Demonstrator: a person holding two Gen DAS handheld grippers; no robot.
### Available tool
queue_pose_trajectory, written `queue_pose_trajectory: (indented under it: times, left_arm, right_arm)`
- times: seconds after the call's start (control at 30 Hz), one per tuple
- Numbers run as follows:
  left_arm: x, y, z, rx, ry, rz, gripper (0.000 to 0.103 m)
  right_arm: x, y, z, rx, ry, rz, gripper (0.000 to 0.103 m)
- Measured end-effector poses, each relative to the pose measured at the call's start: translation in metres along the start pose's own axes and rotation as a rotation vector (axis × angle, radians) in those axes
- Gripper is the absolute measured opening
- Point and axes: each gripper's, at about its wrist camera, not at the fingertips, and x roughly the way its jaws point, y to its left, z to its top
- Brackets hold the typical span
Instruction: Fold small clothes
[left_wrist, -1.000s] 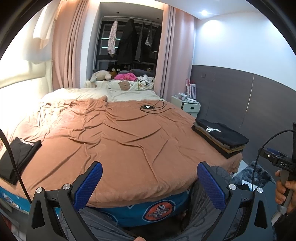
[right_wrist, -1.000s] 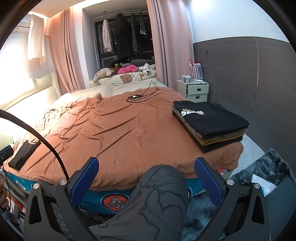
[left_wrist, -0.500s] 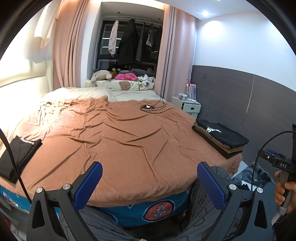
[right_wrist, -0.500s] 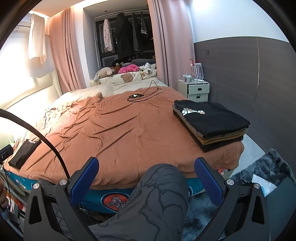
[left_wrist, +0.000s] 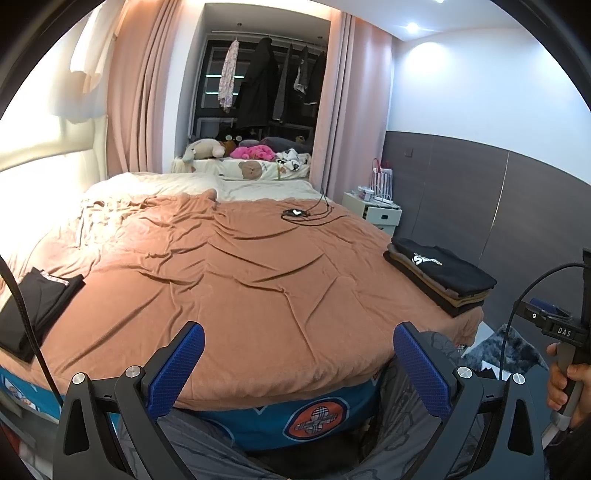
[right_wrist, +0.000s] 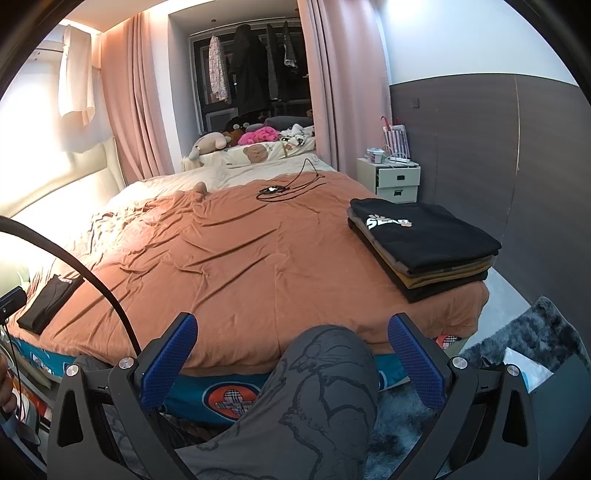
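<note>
Bed (left_wrist: 258, 295) unchanged; both grippers (left_wrist: 297, 365) (right_wrist: 291, 354) stay spread, empty.

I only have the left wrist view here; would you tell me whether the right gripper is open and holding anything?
Observer: The right gripper is open and empty, its fingers spread wide.
Operator: Thank you. What shows between its fingers?
Observer: The person's knee in grey patterned trousers, in front of the bed's edge.
Operator: Is anything on the floor to the right?
Observer: A white bag-like item lies on the dark shaggy rug.
</note>
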Motion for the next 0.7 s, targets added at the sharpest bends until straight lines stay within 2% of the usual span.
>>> queue_pose_trajectory:
  times: [0.7]
  left_arm:
    - [-0.0093, -0.0001, 0.0039, -0.014, -0.016, 0.015, 0.103]
  right_arm:
    - [0.0040, 0.0022, 0.0043, -0.006, 0.004, 0.004, 0.103]
